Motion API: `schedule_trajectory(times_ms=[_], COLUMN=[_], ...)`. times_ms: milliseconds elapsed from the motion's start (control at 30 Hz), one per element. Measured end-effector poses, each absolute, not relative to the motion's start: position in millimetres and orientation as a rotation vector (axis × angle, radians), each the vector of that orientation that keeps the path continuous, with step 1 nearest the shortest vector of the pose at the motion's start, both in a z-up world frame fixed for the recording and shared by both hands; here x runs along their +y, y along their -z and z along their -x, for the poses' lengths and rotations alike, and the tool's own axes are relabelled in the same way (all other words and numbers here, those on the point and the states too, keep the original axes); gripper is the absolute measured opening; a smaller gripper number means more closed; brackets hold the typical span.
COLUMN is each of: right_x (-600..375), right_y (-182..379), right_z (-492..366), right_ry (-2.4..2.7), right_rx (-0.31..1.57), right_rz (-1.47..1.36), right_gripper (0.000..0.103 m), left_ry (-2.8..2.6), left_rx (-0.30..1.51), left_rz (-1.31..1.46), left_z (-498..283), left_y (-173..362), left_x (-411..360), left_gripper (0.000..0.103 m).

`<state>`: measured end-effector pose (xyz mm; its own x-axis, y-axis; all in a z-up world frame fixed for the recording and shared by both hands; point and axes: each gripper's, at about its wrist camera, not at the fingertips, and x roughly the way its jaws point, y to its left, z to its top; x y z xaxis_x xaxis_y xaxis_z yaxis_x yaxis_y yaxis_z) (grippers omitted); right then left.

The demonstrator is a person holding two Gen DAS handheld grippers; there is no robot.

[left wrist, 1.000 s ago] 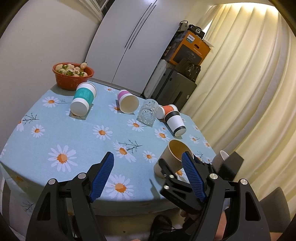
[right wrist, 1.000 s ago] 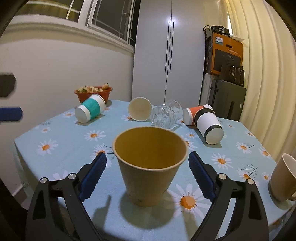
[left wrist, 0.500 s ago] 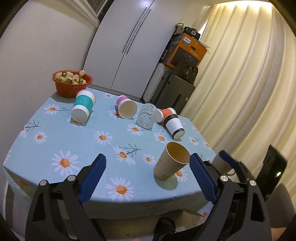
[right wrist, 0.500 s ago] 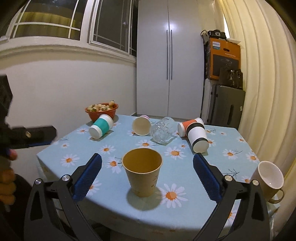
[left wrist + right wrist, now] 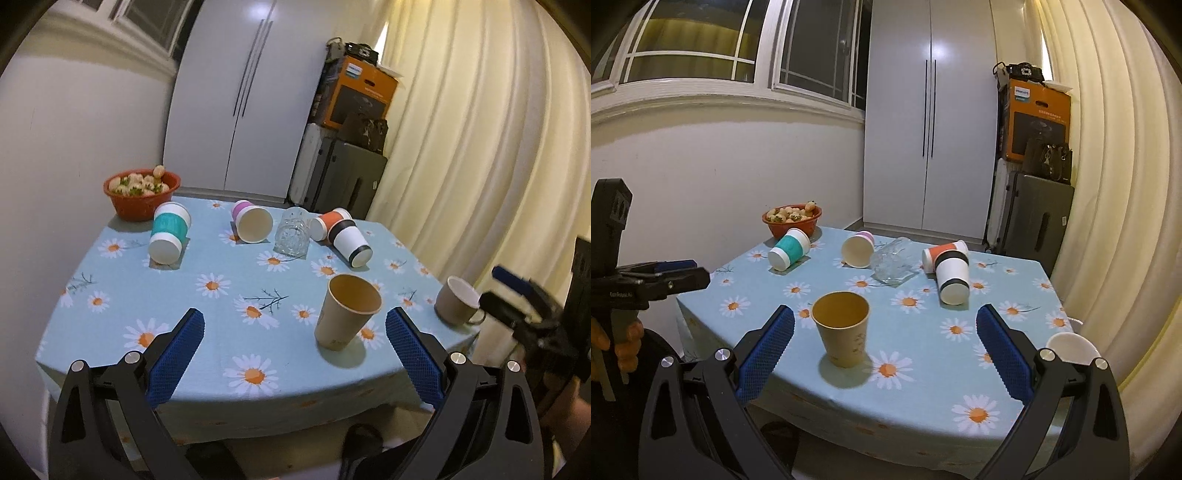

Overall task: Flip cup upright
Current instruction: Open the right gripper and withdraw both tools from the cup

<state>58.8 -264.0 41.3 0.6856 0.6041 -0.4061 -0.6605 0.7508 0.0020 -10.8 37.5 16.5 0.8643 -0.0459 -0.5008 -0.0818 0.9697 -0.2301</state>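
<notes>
Hand-held gripper spread wide — brown cup upright, untouched.

Daisy-print table — cups, bowl

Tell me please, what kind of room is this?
Probably a dining corner in a home: a table with a daisy tablecloth, a white wardrobe, a curtain, and suitcases stored beside it.

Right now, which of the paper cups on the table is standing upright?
Only the plain brown paper cup near the front edge stands upright, mouth up. The teal-banded, pink-banded, orange-banded and black-banded cups lie on their sides.
</notes>
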Motion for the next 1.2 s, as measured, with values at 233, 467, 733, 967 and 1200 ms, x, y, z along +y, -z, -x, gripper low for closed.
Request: schedule_trajectory(times_ms=[233,467,733,967,1200], right_x=[-274.4,-278.2,-271.5,-267.8,-267.6], right_y=[-37.4,-31.1,-26.9,-24.2,-22.4], right_z=[-55.1,-51.6,-49.2,-46.9,-48.2], right_ry=[-0.727,-0.718,-0.712,-0.707,-0.699], right_rx=[0.445,0.479,0.469,0.467,0.473], right_rz=[0.118,0.106,0.139,0.161,0.163], right_gripper=[0.098,0.098,0.098,0.098,0.098], left_ry=[-0.044,-0.021,-0.022,-0.02,-0.021], left_rx=[0.553,0.577,0.57,0.562,0.563], left_rz=[0.168,0.144,0.077,0.082,0.086], left_z=[16.8,20.7,22.5,23.4,24.0], left_y=[-18.8,-12.0,-7.3,-8.0,-7.4], left_x=[26.0,18.2,1.1,0.6,1.9], left_gripper=[0.096,0.096,0.096,0.096,0.096])
